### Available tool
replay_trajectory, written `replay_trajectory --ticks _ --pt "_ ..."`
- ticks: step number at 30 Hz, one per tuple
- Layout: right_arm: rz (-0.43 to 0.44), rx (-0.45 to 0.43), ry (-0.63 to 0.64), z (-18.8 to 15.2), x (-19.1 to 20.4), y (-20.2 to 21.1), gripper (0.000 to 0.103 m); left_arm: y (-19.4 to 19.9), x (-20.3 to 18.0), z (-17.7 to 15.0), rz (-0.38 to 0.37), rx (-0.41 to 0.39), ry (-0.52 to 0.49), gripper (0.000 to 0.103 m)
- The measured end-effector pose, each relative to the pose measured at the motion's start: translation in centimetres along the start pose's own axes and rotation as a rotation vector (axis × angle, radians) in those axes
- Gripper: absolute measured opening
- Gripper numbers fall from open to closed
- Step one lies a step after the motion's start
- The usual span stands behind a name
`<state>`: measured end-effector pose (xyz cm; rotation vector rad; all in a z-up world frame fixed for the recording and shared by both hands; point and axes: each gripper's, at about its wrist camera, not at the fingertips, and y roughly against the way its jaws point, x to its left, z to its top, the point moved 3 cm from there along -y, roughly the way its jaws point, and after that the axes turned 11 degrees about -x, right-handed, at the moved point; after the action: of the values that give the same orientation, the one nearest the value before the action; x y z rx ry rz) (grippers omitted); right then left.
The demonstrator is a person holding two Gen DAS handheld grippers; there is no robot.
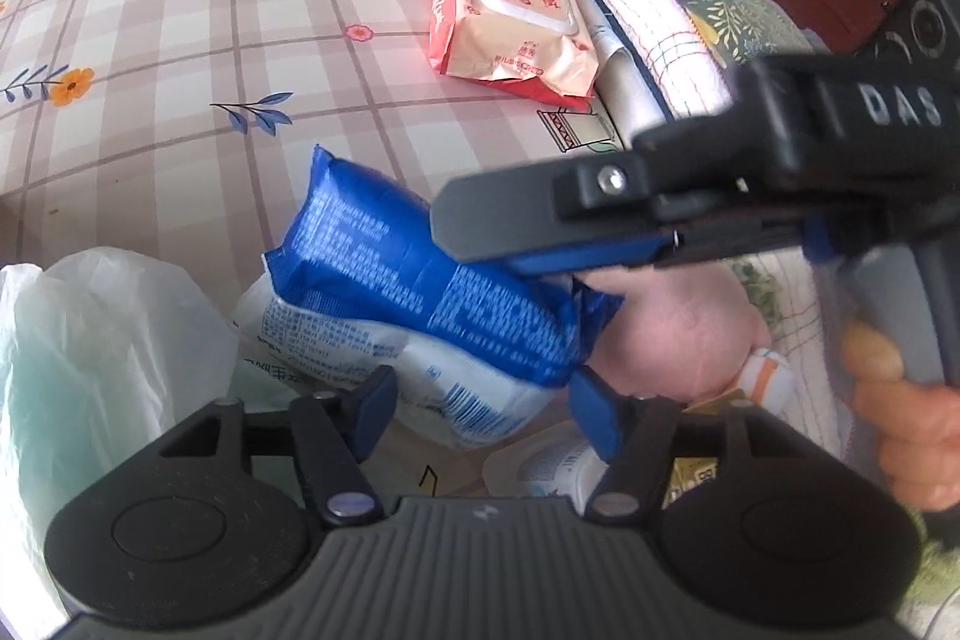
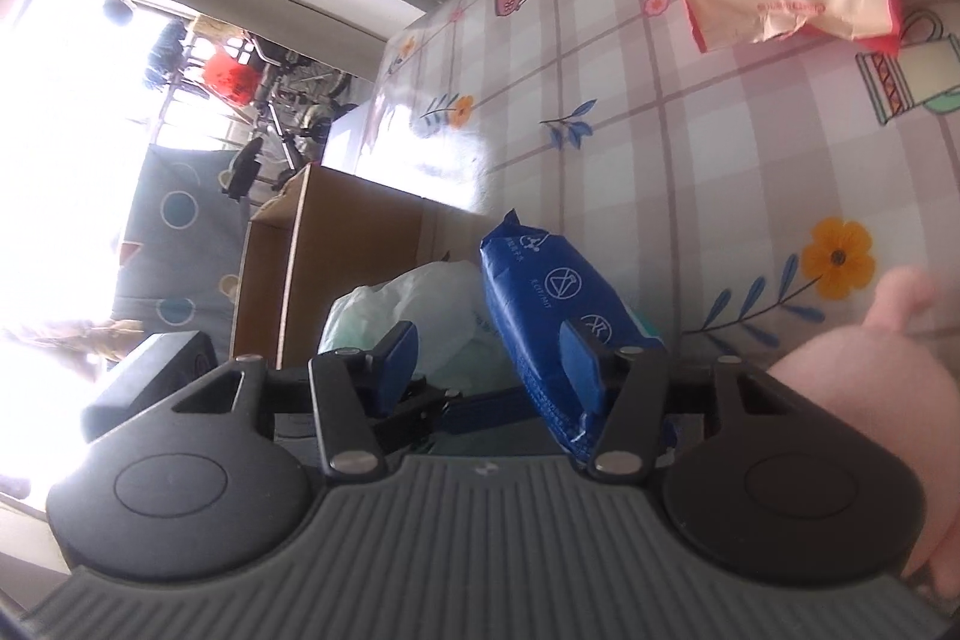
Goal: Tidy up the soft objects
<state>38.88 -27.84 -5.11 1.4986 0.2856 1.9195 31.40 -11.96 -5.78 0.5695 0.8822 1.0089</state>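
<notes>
Blue pack (image 1: 420, 274): 1 soft plastic pouch, glossy, pillow-shaped, crimped ends, fine white print; lies tilted atop a white printed pack (image 1: 384, 370) on the checked floral tablecloth (image 1: 180, 100).

Left gripper (image 1: 480, 400): black frame, blue pads; jaws parted with the blue pack's lower end between them, pads not visibly pressing.

Right gripper (image 2: 489, 358): same build, jaws about half apart; seen from the left wrist its upper finger (image 1: 504, 214) lies against the blue pack's top, but a firm grip cannot be told.

Pink plush toy (image 1: 678, 328): rounded, fuzzy, just beside the blue pack.

Wet-wipes pack (image 1: 510, 22): peach film, rigid flip lid, farther back.

White towel (image 1: 624, 4): folded, ribbed, beside the wipes.

Translucent plastic bag (image 1: 90, 340): crumpled, near left.
</notes>
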Motion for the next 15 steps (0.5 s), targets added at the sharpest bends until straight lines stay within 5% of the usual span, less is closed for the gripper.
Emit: replay_trajectory --ticks 15 --pt "0.063 -0.008 -0.132 -2.3 -0.5 0.2 0.050 1.5 0.1 -0.9 0.048 -0.038 0.119 0.060"
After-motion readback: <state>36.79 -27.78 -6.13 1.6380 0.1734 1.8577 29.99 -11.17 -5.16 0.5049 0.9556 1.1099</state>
